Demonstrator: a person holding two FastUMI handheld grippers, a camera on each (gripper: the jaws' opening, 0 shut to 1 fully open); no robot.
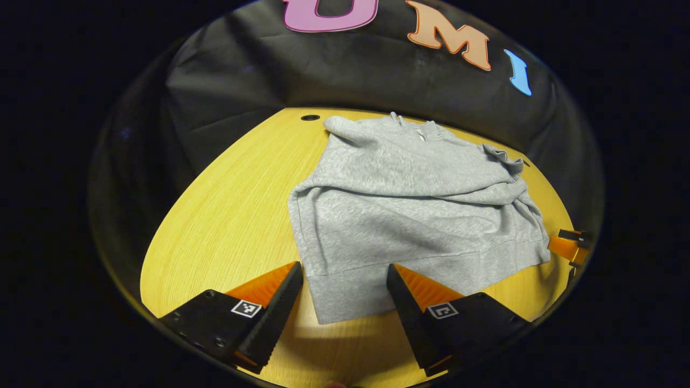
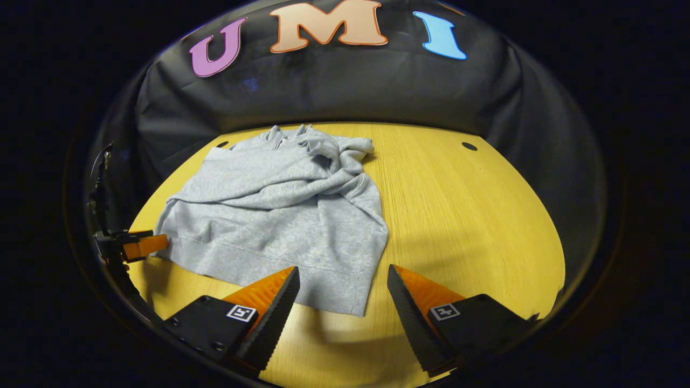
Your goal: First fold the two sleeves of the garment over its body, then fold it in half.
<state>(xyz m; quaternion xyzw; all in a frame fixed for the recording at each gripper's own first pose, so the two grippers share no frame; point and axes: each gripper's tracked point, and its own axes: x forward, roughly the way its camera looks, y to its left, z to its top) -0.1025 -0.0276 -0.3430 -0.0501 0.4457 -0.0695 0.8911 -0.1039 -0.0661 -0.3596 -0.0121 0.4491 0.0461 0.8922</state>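
With both sleeves lying over the grey fleece sweatshirt [image 1: 409, 215] on the yellow wooden table [image 1: 226, 226], I'd pinch each hem corner squarely, my left gripper [image 1: 345, 280] and right gripper [image 2: 342, 283] both spread wide and empty above the hem, then carry them evenly towards the collar.

A yellow wood-grain desk [image 2: 474, 215] fills the lower half of both views, with small dark round holes [image 2: 469, 146] near its far edge. Wrinkled black cloth wall [image 2: 334, 86] rises behind.
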